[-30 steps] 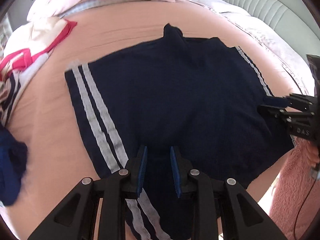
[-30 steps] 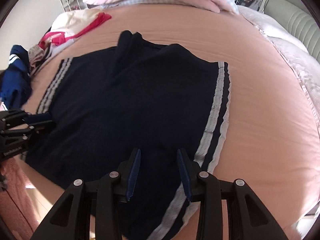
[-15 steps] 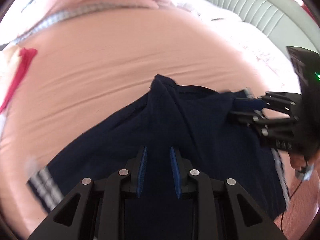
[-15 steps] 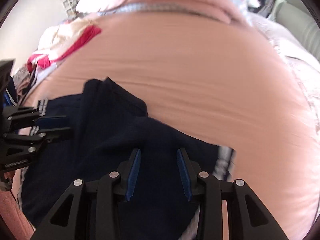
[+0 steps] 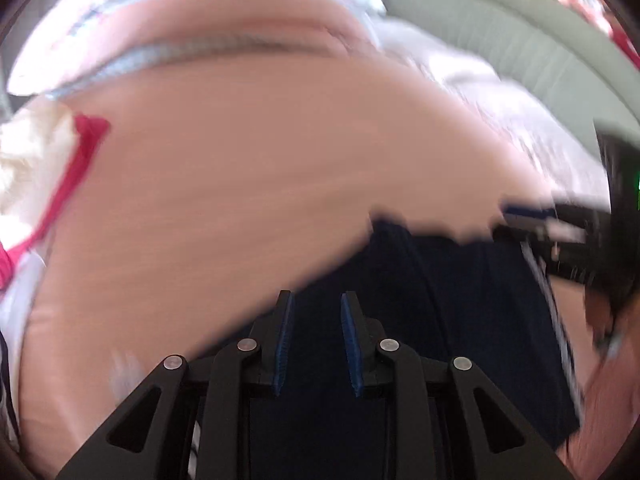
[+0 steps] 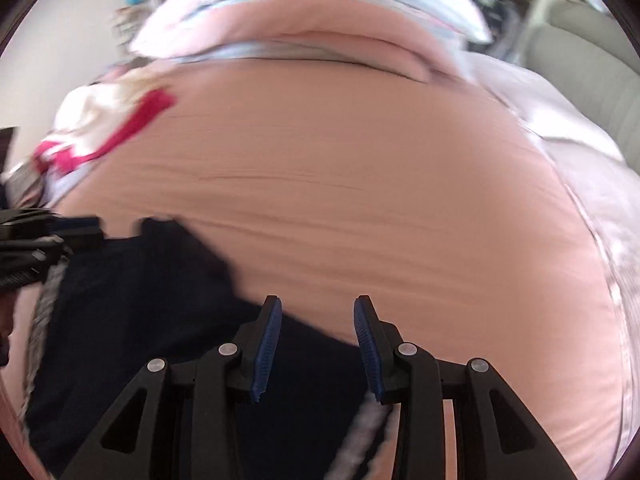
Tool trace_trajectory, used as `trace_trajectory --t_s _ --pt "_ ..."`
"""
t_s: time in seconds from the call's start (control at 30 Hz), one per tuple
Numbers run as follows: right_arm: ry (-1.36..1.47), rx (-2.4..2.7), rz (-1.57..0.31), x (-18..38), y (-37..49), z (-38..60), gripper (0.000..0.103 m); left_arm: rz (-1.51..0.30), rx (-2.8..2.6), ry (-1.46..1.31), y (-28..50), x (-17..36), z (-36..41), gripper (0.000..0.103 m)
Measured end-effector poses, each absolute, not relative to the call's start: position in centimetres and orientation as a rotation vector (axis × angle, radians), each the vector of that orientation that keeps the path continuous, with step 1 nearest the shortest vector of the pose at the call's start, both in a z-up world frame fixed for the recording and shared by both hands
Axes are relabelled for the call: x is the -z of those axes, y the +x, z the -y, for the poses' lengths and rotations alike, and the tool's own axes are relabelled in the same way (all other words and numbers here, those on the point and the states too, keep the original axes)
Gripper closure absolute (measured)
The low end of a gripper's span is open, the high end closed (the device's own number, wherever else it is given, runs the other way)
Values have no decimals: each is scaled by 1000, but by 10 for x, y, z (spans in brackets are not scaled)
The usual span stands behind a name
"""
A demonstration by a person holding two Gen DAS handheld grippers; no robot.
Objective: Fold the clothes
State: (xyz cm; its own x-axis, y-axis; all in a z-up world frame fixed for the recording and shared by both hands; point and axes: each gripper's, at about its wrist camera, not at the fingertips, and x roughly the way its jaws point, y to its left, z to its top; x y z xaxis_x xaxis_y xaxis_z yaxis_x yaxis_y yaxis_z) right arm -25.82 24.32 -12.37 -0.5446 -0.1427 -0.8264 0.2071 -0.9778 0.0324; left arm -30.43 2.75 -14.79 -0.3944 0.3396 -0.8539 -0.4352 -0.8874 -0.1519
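Navy shorts with white side stripes (image 5: 460, 300) lie on the pink bed sheet (image 5: 240, 200). In the left wrist view my left gripper (image 5: 316, 308) is open, its blue pads over the dark cloth. The right gripper (image 5: 560, 232) shows at the right edge by the shorts' far corner. In the right wrist view my right gripper (image 6: 316, 312) is open over the shorts' far edge (image 6: 140, 300); the left gripper (image 6: 36, 240) shows at the left edge. Both views are blurred, and I cannot tell whether cloth is pinched.
A white and red garment (image 5: 48, 168) lies at the left of the bed, also in the right wrist view (image 6: 104, 128). Pink pillows (image 6: 312, 24) lie at the head. A grey-green padded headboard (image 5: 500, 36) and pale quilt (image 6: 580, 152) are to the right.
Both grippers have moved forward over the shorts toward the head of the bed; the shorts now sit lower in both views and more bare sheet shows. Both jaws stay open.
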Motion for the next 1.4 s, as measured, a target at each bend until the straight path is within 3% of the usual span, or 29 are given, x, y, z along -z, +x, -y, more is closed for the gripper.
trace_trajectory --t_s 0.1,0.17,0.33,0.43,0.53,0.63,0.9,1.1,1.17,1.4 --pt "1364 2390 -90 128 -260 -209 66 -226 -2230 -1424 -296 166 -35 82" --pt "1401 2323 -182 140 -262 -186 66 -244 -2253 -1409 -297 171 -41 82" --pt "1432 2440 -233 159 -277 -179 69 -284 -2429 -1318 -316 173 -55 80" --pt "1464 2664 -267 153 -286 -193 67 -188 -2535 -1308 -322 168 -50 79" --pt "1418 2682 -88 140 -282 -205 67 -81 -2573 -1259 -308 153 -39 79" --pt "1303 2583 -109 125 -262 -188 66 -39 -2480 -1289 -287 145 -27 79" --pt "1444 2213 -199 171 -304 -135 70 -117 -2417 -1370 -269 160 -13 79" --pt "1339 2492 -206 155 -317 -142 68 -30 -2547 -1319 -286 155 -3 79" --pt "1327 2500 -126 146 -316 -146 67 -16 -2573 -1286 -278 143 -4 79" --pt "1353 2444 -97 121 -256 -167 67 19 -2486 -1375 -232 138 9 79"
